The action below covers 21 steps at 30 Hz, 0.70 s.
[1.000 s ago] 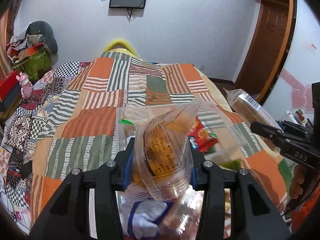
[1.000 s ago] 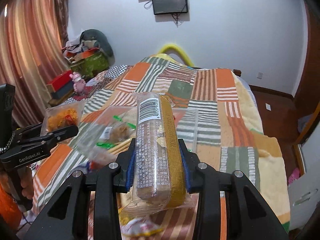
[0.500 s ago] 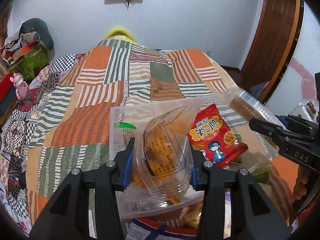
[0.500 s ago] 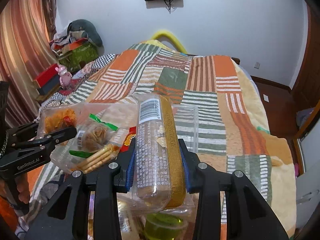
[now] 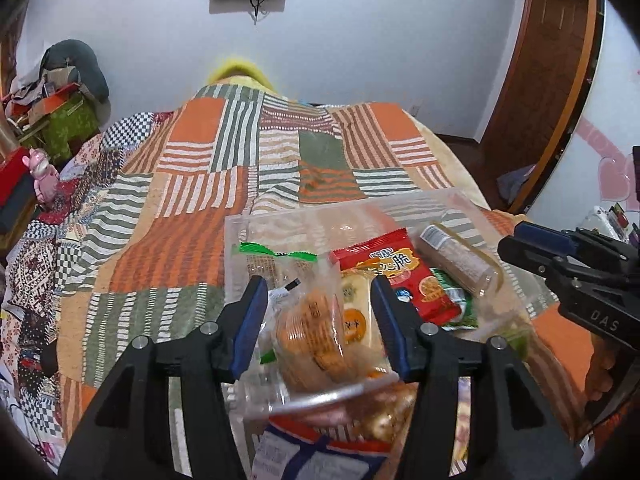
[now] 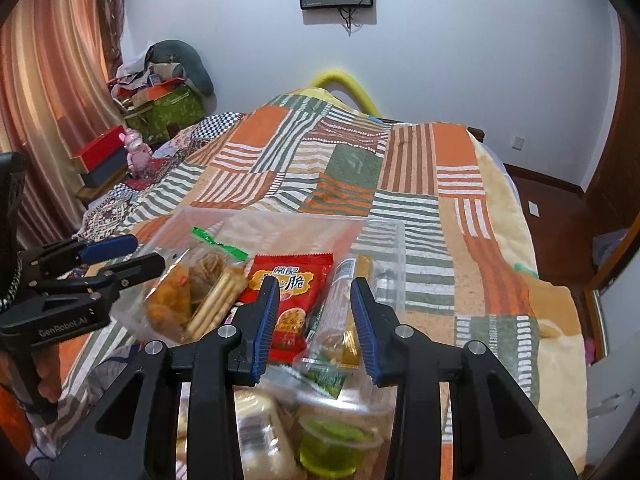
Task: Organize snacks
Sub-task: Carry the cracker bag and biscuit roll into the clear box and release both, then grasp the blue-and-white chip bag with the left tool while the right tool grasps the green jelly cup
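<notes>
Bed: a big bed with a patchwork blanket (image 5: 192,240) in orange, green and white stripes. Everything sits on it.
Clear box: a see-through plastic box (image 5: 348,216) lies on the blanket in front of both tongs. The snacks are inside it.
Left tongs: the left gripper (image 5: 318,320) has its fingers spread wide. They hang just over the near side of the box and hold nothing.
Right tongs: the right gripper (image 6: 314,322) is also spread wide and holds nothing. It hangs over the right part of the box.
Red bag: a red snack bag (image 6: 294,292) lies in the middle of the box.
Long roll: a long cookie roll (image 5: 456,258) with a gold strip lies in the box on the right, beside the red bag.
Round cookies: a clear bag of orange cookies (image 5: 316,336) lies in the box right between the left tongs' fingers.
Green cup: a small green jelly cup (image 6: 334,446) sits close under the right tongs.
</notes>
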### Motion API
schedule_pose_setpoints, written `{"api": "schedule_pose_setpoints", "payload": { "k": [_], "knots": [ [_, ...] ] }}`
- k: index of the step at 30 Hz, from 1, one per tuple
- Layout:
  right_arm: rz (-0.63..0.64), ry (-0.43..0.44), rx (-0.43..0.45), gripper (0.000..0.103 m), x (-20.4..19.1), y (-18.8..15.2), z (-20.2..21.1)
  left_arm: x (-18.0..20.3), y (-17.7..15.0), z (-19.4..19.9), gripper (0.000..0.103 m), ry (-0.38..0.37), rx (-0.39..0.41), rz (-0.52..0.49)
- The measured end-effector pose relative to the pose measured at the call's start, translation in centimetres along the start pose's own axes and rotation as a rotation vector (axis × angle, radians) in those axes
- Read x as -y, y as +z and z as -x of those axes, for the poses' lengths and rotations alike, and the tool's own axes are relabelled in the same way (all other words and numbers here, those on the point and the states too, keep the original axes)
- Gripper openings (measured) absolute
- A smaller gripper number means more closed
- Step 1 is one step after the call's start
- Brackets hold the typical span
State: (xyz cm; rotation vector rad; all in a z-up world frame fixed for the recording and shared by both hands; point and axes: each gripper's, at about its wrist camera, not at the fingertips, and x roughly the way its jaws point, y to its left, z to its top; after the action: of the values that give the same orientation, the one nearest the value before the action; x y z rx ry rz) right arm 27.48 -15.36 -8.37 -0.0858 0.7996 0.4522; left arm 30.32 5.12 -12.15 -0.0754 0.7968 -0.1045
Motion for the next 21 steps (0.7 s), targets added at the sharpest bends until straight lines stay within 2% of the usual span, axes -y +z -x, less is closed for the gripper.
{"api": "schedule_pose_setpoints", "payload": {
  "k": [6,10,16,21],
  "knots": [
    [0.012,0.001,0.003,0.035,0.0,-1.2,1.9,-0.2,-1.3,2.9,0.06,0.001,0.008,-0.017],
    [0.009,-0.007,0.0,0.039,0.4,-2.2,2.9,-0.6,-2.9,3.8,0.063,0.02,-0.008,-0.034],
    [0.014,-0.025,-0.042,0.042,1.2,-4.1,3.2,-1.6,-6.1,3.3,0.063,0.028,-0.089,-0.027],
    [-0.001,-0.034,-0.091,0.049,2.3,-6.0,2.8,-2.8,-9.2,3.4,0.065,0.025,-0.147,0.009]
  ]
}}
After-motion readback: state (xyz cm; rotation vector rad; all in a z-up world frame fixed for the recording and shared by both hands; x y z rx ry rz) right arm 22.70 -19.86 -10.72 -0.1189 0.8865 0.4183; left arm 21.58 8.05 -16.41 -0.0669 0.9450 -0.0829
